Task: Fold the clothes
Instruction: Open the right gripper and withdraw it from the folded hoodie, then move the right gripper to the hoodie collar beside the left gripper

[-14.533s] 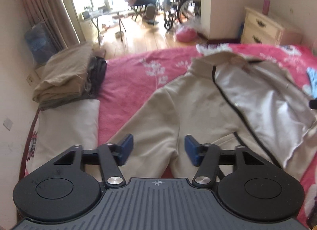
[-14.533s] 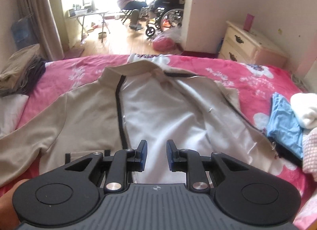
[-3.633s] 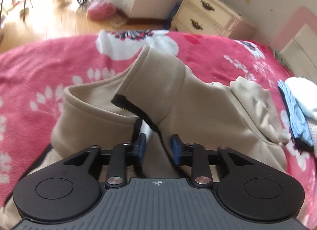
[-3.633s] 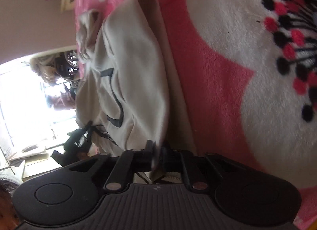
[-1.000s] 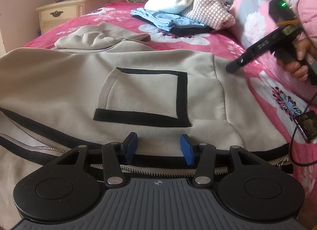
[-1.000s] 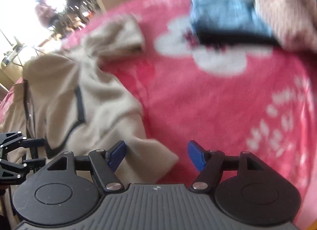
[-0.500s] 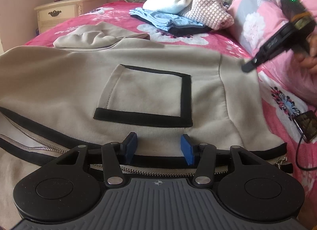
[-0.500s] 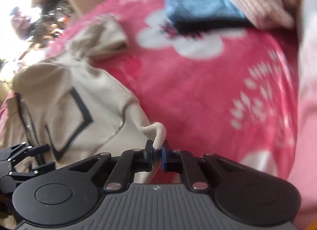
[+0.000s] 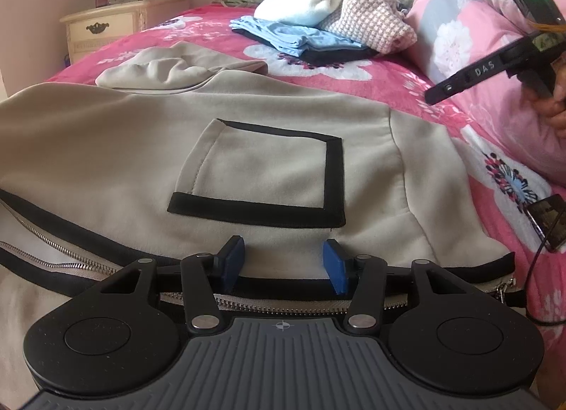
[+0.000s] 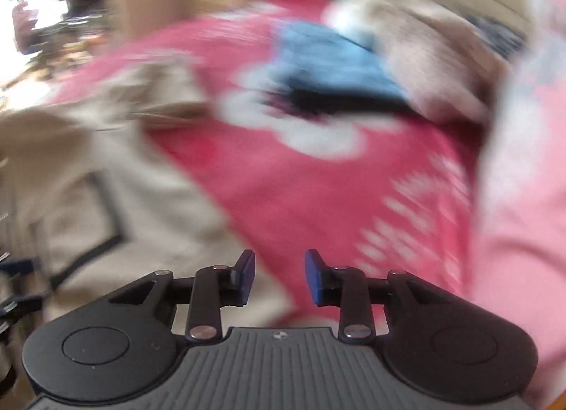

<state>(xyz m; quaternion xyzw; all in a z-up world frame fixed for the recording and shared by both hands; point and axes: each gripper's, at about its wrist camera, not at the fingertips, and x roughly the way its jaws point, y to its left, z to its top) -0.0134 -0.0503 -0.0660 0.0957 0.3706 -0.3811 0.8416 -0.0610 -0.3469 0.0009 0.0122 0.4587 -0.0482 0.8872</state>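
Observation:
A beige zip jacket [image 9: 148, 141] with a black-trimmed square pocket [image 9: 269, 176] lies spread on the pink floral bed [image 9: 406, 88]. My left gripper [image 9: 283, 265] is open and empty, low over the jacket's black zipper edge just below the pocket. My right gripper [image 10: 279, 275] is open and empty above the bedspread [image 10: 318, 205], to the right of the jacket [image 10: 88, 198]; this view is blurred by motion. The right gripper also shows in the left wrist view [image 9: 495, 67], raised off the bed at the far right.
Folded blue, white and checked clothes [image 9: 318, 31] are stacked at the head of the bed. Pink floral pillows [image 9: 477, 21] lie to the right. A cream nightstand [image 9: 106, 28] stands at the back left. A phone on a cable [image 9: 548, 222] lies at the right edge.
My right gripper was shut on the jacket's edge half a second ago; it has let go, opened and lifted away to the right. The left gripper stays put and open.

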